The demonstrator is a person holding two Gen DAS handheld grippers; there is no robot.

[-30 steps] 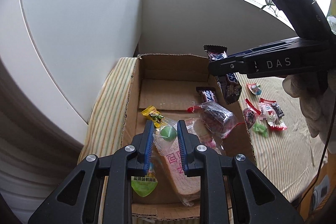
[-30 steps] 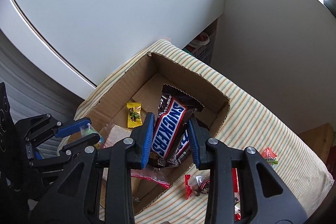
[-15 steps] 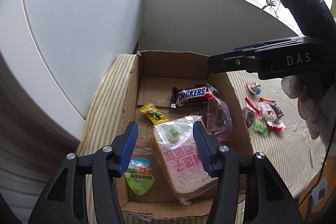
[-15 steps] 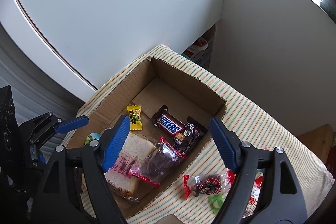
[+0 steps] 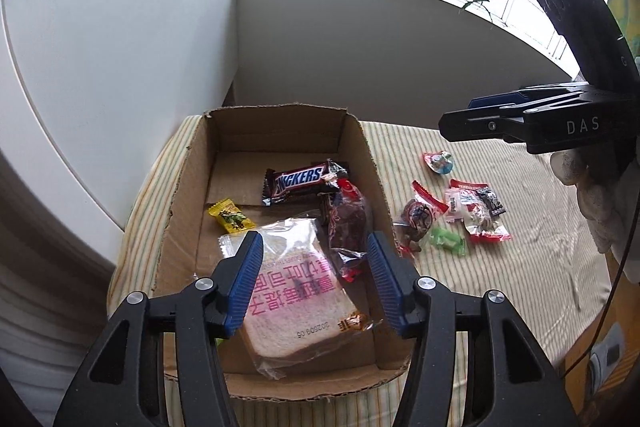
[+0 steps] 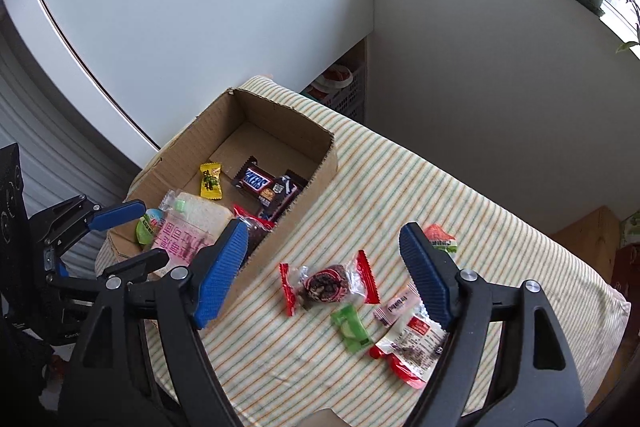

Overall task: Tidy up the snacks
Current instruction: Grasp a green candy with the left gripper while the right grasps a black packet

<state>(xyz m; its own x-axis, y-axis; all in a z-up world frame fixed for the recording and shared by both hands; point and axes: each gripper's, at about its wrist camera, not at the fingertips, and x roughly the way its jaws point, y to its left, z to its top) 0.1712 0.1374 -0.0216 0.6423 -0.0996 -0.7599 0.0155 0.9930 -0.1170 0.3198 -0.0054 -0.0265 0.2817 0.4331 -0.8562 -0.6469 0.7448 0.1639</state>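
Cardboard box (image 5: 276, 131) on the striped surface (image 6: 400, 187) holds one Snickers bar (image 5: 300, 179), one yellow candy (image 5: 232, 219), one bread pack (image 5: 296, 287). Left gripper (image 5: 316, 283) and right gripper (image 6: 320, 275): fingers apart, empty, having just opened. One green candy (image 6: 352, 327) outside the box.

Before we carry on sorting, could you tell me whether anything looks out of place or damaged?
Nothing looks damaged or spilled. The only things out of place are the snacks not yet boxed: a loose cluster of small packets lies on the striped cloth beside the cardboard box, which already holds the Snickers bar and the bread slice.
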